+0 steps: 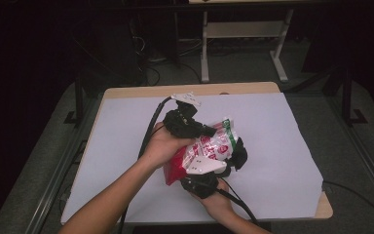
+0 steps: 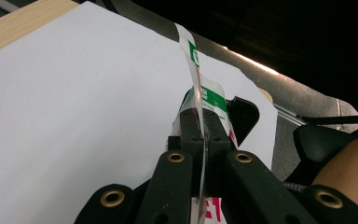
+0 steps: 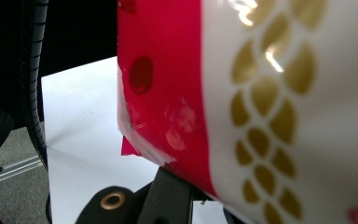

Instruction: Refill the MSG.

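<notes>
Fingers (image 2: 186, 135) of the left gripper (image 2: 200, 140) pinch the snack bag (image 1: 207, 148) by its top seal above the paper-covered table (image 1: 272, 146), the right gripper (image 1: 202, 180) clamped lower down, so pull apart evenly.

This looks like a lab or workshop set up for recording. A small wooden table (image 1: 272, 87) covered by a white sheet (image 1: 272, 146) stands on grey carpet (image 1: 34, 161). Behind the table are a white desk frame (image 1: 243, 44) and loose cables (image 1: 148, 58) in dim surroundings.
</notes>
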`<state>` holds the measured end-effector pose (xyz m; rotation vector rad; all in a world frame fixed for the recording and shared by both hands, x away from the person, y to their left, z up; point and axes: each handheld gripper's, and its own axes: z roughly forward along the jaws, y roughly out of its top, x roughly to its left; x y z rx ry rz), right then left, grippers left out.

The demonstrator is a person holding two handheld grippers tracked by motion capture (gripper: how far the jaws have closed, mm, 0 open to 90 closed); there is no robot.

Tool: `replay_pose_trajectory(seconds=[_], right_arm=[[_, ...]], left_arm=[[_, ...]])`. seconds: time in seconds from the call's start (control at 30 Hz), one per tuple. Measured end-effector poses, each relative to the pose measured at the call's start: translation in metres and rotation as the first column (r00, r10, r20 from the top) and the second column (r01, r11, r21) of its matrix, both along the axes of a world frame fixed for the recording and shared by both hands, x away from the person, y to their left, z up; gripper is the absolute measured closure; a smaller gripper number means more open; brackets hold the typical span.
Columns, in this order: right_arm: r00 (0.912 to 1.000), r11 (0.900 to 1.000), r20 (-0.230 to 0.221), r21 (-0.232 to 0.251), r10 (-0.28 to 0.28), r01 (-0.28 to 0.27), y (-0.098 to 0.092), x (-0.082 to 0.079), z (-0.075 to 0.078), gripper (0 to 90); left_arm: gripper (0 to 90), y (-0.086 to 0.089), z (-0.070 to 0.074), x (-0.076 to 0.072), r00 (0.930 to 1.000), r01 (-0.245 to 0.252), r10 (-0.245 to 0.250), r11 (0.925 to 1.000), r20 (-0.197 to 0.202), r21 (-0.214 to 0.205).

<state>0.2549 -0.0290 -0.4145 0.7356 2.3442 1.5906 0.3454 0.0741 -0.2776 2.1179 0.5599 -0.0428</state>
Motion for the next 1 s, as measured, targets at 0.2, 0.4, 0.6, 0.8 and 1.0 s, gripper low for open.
replay_pose_trajectory(seconds=[0.2, 0.4, 0.6, 0.8, 1.0], right_arm=[[1.0000, 1.0000, 0.001, -0.001, 0.000, 0.000, -0.0002, 0.0002, 0.0001, 90.0], [1.0000, 1.0000, -0.001, 0.000, 0.004, -0.004, -0.0001, 0.0004, 0.0002, 90.0], [1.0000, 1.0000, -0.005, 0.003, 0.007, -0.007, -0.0001, 0.0006, 0.0004, 90.0], [0.9999, 0.9999, -0.009, 0.006, 0.009, -0.009, 0.0001, 0.0010, 0.0004, 90.0], [0.9999, 0.9999, -0.013, 0.010, 0.011, -0.011, 0.0004, 0.0013, 0.0005, 90.0]], left_arm=[[90.0, -0.0003, -0.0001, 0.0001, 1.0000, 0.000, 0.000, 1.0000, -0.001, -0.001], [90.0, -0.0007, -0.0001, 0.0000, 1.0000, 0.000, 0.000, 1.0000, -0.002, 0.000], [90.0, -0.0014, -0.0002, 0.0003, 1.0000, 0.003, -0.003, 1.0000, 0.002, 0.004], [90.0, -0.0017, -0.0001, 0.0009, 1.0000, 0.005, -0.005, 0.9999, -0.001, 0.009], [90.0, -0.0028, -0.0003, 0.0013, 1.0000, 0.002, -0.002, 0.9999, -0.002, 0.011]])
